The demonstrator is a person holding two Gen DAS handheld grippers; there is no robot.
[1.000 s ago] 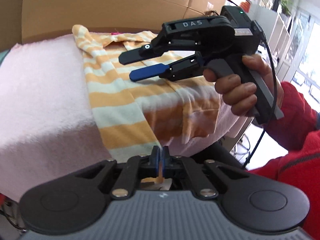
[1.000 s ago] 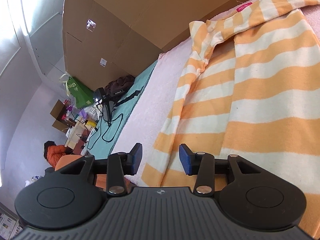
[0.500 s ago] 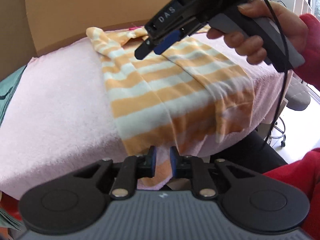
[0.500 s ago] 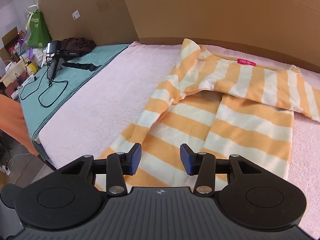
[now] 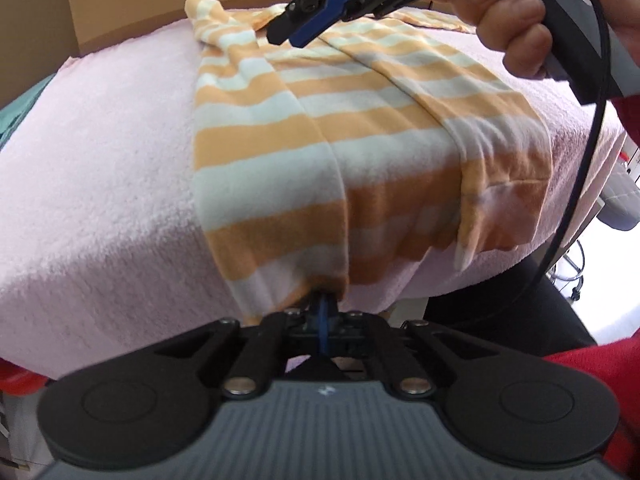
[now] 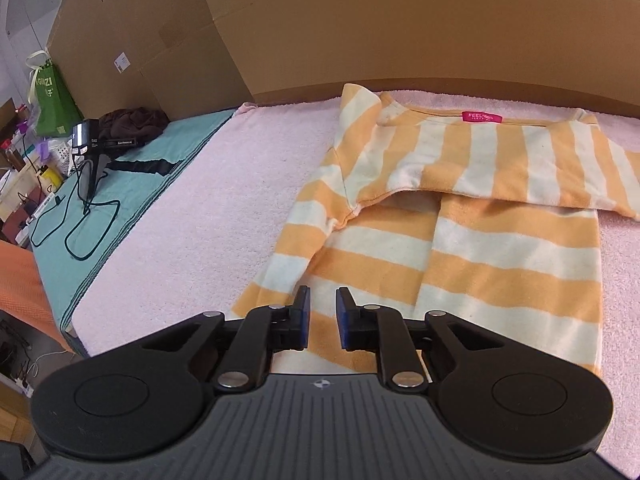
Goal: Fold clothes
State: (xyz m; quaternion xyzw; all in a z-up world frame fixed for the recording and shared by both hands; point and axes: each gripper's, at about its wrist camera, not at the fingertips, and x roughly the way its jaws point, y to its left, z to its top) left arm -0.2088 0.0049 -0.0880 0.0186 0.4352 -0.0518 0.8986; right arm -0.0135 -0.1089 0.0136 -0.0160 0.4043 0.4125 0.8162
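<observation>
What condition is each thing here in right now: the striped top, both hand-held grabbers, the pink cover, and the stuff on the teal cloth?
Striped top: lying flat, sleeves folded in, label showing.
Left gripper: shut on the top's bottom hem.
Right gripper: jaws closing, nothing between them, held above the top.
Pink towel: spread flat under the top.
Spare gripper: lying unused on the teal cloth, cable loose.

A makeshift workroom or storage space rather than a home: tall cardboard boxes [image 6: 168,28] wall in a table under a pink towel [image 6: 224,208]; a spare handheld gripper with trailing cable [image 6: 86,148] lies on a teal cloth [image 6: 132,196]; cluttered shelves [image 6: 24,168] stand beyond.
</observation>
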